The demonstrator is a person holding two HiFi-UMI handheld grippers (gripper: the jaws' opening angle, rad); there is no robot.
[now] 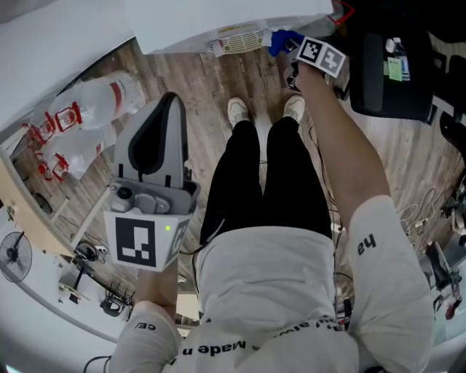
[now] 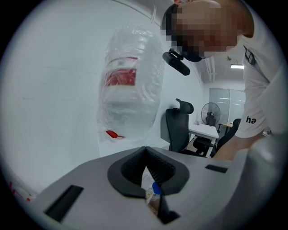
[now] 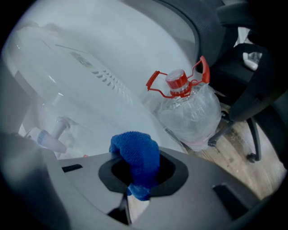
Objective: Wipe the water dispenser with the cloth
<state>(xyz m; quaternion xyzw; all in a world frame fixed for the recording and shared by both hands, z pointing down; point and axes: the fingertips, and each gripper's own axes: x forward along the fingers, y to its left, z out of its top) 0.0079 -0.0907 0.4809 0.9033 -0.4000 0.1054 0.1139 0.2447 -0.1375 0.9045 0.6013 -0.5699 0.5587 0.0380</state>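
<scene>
Firstly, in the head view, the right gripper (image 1: 291, 49) is seen stretched forward from the person, with the blue cloth (image 1: 278, 38) pinched in its claw and brought up to the white water dispenser (image 1: 218, 18), which stands at the far edge of the wooden floor (image 1: 211, 87). The left gripper (image 1: 169, 105) is held close to the body, well apart from the dispenser. Wrapped water bottles (image 1: 95, 102) lie by the floor's left edge.

In the left gripper view, the left gripper (image 2: 145, 150) is shown with its jaws pressed together at the tips and nothing caught between them. A wrapped bottle (image 2: 132, 94) and an office chair (image 2: 177, 126) are seen beyond.

In the right gripper view, the right gripper (image 3: 135, 179) is clamped on the cloth (image 3: 137, 157), a fold of which bulges past the jaws toward the dispenser's white panel (image 3: 90, 76). A tap (image 3: 47, 139) juts out at the left. Whether cloth and panel touch cannot be told.

The step in hand is judged to be wiping the panel. It would be done best with the bulging fold pressed flat, so that cloth rather than jaw tips meets the plastic, with overlapping strokes, a firm pinch, and the tap skirted so it is not knocked.
</scene>
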